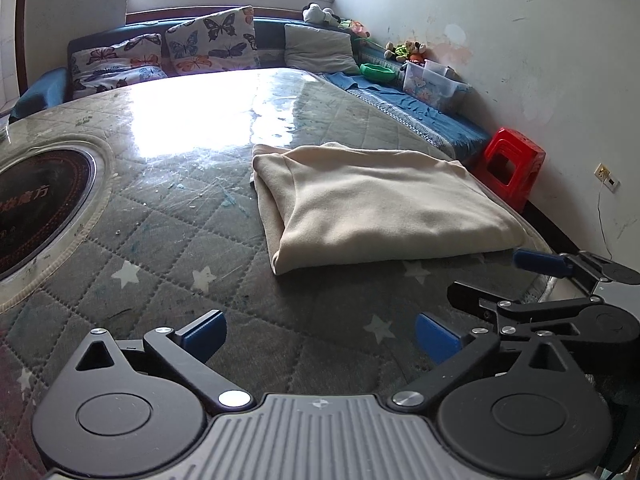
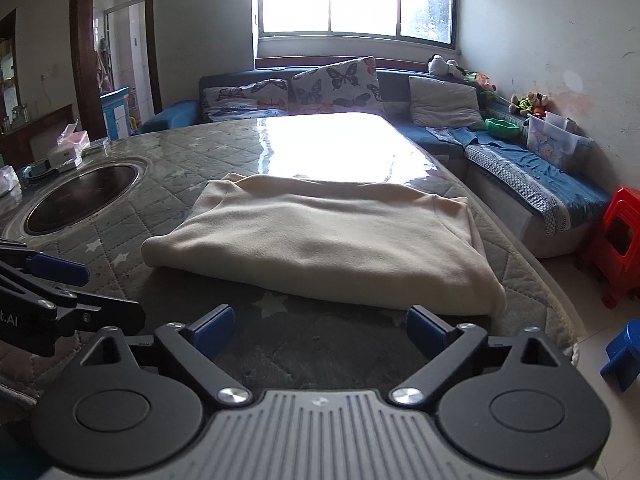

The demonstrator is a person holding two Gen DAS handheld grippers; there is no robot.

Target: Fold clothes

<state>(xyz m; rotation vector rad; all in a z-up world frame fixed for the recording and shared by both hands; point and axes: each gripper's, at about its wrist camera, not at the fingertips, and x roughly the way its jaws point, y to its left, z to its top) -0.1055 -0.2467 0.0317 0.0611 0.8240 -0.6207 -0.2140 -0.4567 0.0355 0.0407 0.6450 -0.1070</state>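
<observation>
A cream garment [image 1: 372,204] lies folded into a thick rectangle on the quilted table [image 1: 168,240], toward its right edge, with its fold line facing the near side. The left gripper [image 1: 320,338] sits low over the table near of the garment, its blue-padded fingers [image 1: 206,334] spread wide with nothing between them, well short of the cloth. The right gripper [image 2: 320,328] is likewise wide open and empty, its tips just near of the garment's front edge [image 2: 320,288] without touching it. Each gripper shows at the side of the other's view, the two close together. A round dark burner [image 2: 84,200] is set into the table at far left. Beyond the table stands a blue sofa [image 2: 520,172] with butterfly cushions [image 2: 340,80], and a red stool [image 1: 512,160] sits by the right wall.
</observation>
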